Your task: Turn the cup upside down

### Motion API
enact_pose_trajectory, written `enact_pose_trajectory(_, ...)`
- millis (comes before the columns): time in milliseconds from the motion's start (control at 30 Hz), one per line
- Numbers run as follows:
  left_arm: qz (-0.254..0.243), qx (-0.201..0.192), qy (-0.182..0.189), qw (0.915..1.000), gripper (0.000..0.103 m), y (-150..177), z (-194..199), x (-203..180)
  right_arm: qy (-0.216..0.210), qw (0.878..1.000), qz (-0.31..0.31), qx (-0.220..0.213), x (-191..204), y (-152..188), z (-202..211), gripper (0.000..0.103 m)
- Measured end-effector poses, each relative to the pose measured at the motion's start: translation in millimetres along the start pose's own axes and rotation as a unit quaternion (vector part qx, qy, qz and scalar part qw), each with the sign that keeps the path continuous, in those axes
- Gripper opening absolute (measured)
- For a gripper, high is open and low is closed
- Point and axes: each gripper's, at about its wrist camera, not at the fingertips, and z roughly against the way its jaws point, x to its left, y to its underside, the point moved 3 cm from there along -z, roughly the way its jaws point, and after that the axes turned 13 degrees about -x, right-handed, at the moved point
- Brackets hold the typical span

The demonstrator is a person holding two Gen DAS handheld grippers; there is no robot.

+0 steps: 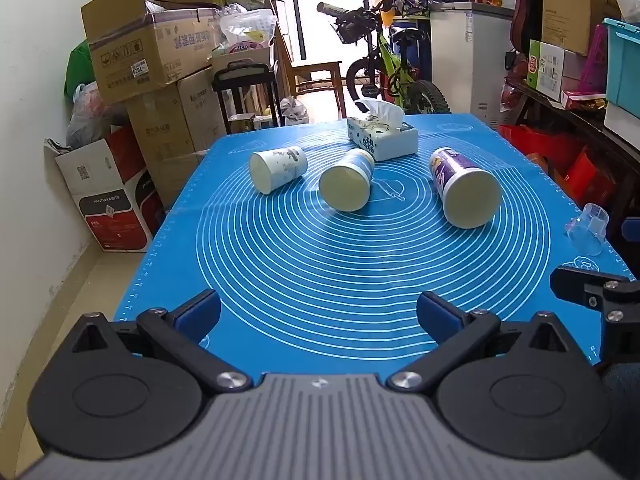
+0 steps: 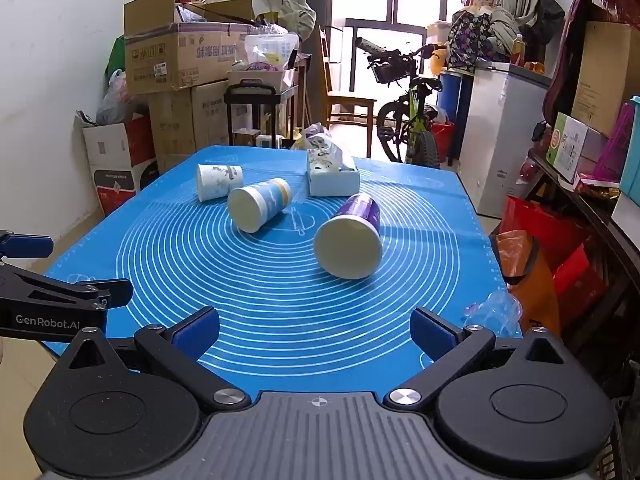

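Observation:
Three paper cups lie on their sides on the blue mat (image 1: 320, 272), mouths toward me. A white cup with grey print (image 1: 278, 169) (image 2: 219, 182) is at the left. A blue-and-white cup (image 1: 347, 185) (image 2: 258, 204) is in the middle. A purple cup (image 1: 464, 192) (image 2: 352, 240) is at the right. My left gripper (image 1: 318, 316) is open and empty over the mat's near edge. My right gripper (image 2: 316, 330) is open and empty, also at the near edge, with the purple cup ahead of it.
A tissue box (image 1: 382, 136) (image 2: 332, 172) stands behind the cups. A small clear plastic cup (image 1: 588, 228) (image 2: 494, 314) lies at the mat's right edge. Cardboard boxes (image 1: 152, 60) stand to the left, a bicycle (image 1: 392, 76) behind, shelves (image 1: 580, 92) to the right.

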Motion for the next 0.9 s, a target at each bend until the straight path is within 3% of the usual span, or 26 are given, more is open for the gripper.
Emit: enact_pose_trajectory(900,-0.001,0.0,0.001,1.0,0.103,0.7,2.0,-5.4,-0.001,1.0,0.001,0.001,3.2,-1.7,1.5,0.101)
